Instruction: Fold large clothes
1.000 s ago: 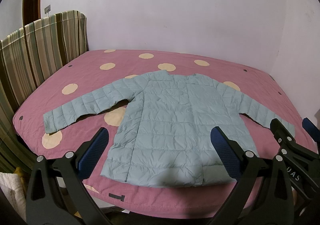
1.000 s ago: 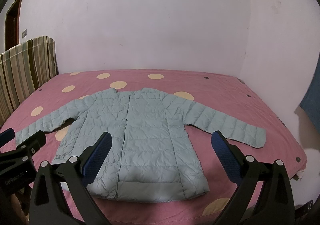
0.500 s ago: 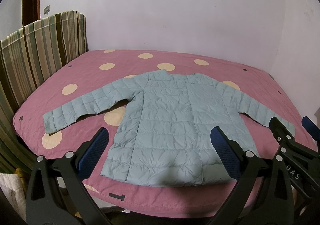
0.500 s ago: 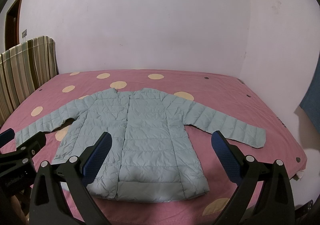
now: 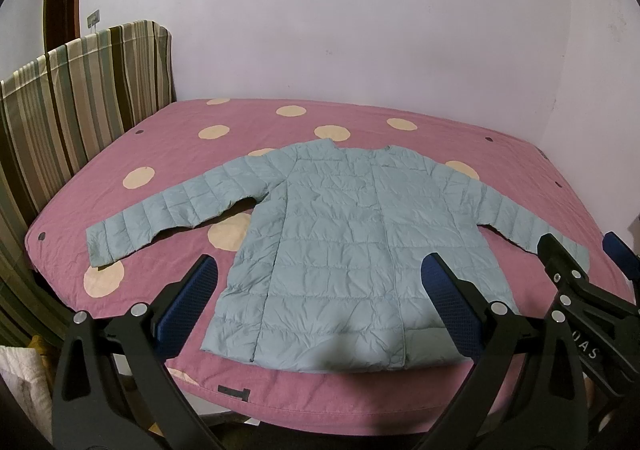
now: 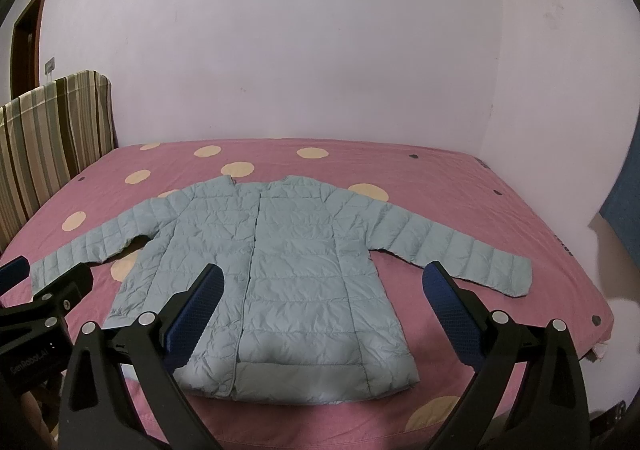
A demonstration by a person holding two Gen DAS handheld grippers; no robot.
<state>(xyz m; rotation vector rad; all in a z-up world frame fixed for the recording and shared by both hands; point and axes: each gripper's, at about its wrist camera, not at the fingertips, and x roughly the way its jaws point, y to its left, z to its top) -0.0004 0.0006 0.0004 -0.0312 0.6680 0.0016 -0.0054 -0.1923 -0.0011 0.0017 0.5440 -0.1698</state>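
Jacket: pale blue-green quilted puffer, soft stitched panels, spread flat w/ both sleeves out on the bed, which has a pink quilted cover w/ cream dots. Striped fabric stands at the bed's left edge. Left gripper and right gripper: black frames, blue textured pads, jaws wide apart, empty, both above the jacket hem near the bed's front edge, not touching it.
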